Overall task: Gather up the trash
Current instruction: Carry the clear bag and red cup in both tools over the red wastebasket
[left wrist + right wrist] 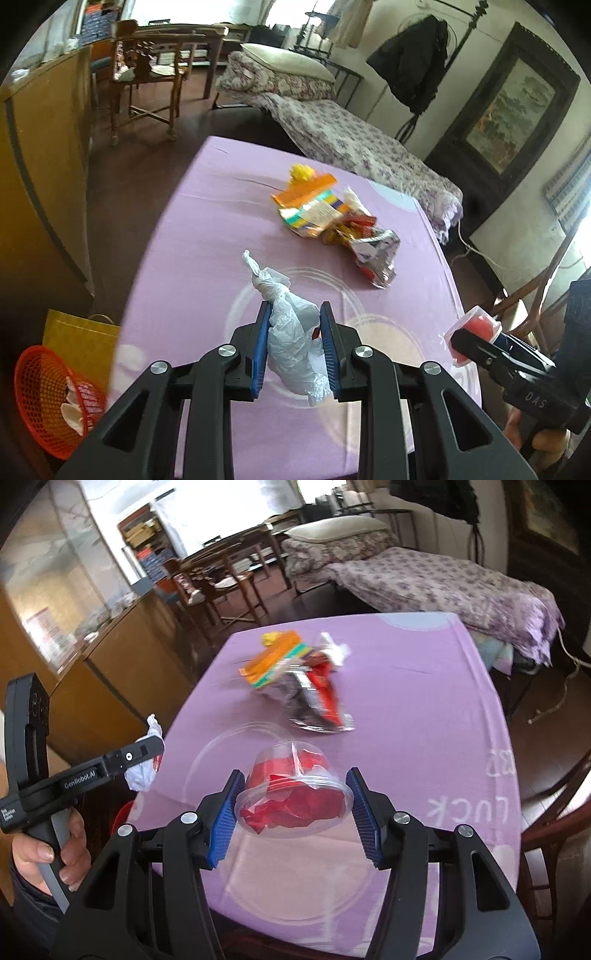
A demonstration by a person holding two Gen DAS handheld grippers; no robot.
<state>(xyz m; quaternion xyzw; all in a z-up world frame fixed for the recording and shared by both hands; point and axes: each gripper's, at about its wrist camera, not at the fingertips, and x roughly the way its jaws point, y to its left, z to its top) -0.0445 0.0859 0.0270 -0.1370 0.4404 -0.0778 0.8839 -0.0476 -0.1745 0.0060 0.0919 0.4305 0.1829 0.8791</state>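
My left gripper [295, 308] is shut on a crumpled white plastic bag [291, 343], held above the purple tablecloth [207, 236]. In the right wrist view that gripper [147, 753] hangs at the table's left edge with the bag [142, 775] drooping from it, a person's hand [55, 853] on its handle. My right gripper [295, 773] is shut on a clear plastic cup [291, 801] stuffed with red paper, lying sideways between the blue pads. The cup [476, 325] also shows at the table's right edge. A heap of snack wrappers [332, 218] [299, 679] lies mid-table.
A red mesh basket [51, 395] holding white scraps sits on the floor left of the table, beside a yellow paper bag [74, 336]. A wooden cabinet [44, 177] stands to the left, a flowered bed [354, 147] beyond the table, and a wooden chair [554, 812] at its right.
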